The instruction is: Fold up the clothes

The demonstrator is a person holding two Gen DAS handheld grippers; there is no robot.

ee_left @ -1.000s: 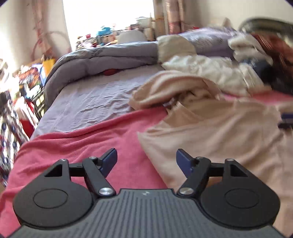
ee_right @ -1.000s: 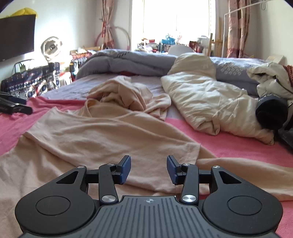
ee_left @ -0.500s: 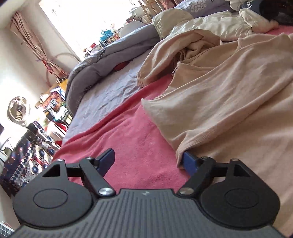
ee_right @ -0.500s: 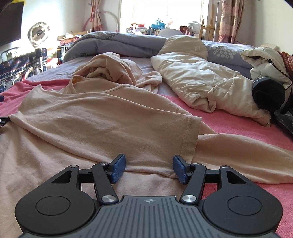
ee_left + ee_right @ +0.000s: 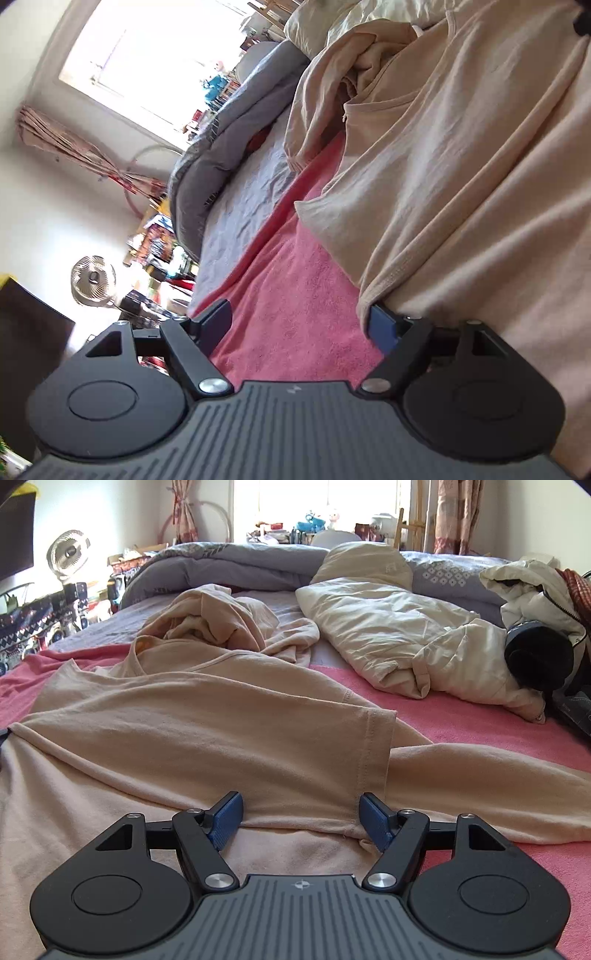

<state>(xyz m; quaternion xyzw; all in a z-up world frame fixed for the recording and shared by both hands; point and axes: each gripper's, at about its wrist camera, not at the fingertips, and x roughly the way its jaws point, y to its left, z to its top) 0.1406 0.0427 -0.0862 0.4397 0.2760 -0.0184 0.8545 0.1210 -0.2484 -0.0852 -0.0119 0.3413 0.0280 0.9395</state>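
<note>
On the left, the left gripper (image 5: 301, 325) stands wide apart over the pink terry blanket (image 5: 295, 295), its view rolled hard to one side. One blue pad (image 5: 382, 328) sits tucked at the hemmed edge of the beige cotton T-shirt (image 5: 461, 155); whether the cloth rests on it or merely hangs over it is hard to tell, and nothing is pinched between the jaws.

The T-shirt lies spread across the blanket in the middle of the bed, with a rumpled beige garment (image 5: 218, 616) bunched beyond its neckline and a grey quilt (image 5: 229, 565) behind that.

Further right, the right gripper (image 5: 301, 821) has its jaws opening, a folded sleeve hem (image 5: 373, 753) of the T-shirt lying between the pads without being pressed. To its right lies a cream padded jacket (image 5: 399, 635), crumpled on the blanket.
</note>
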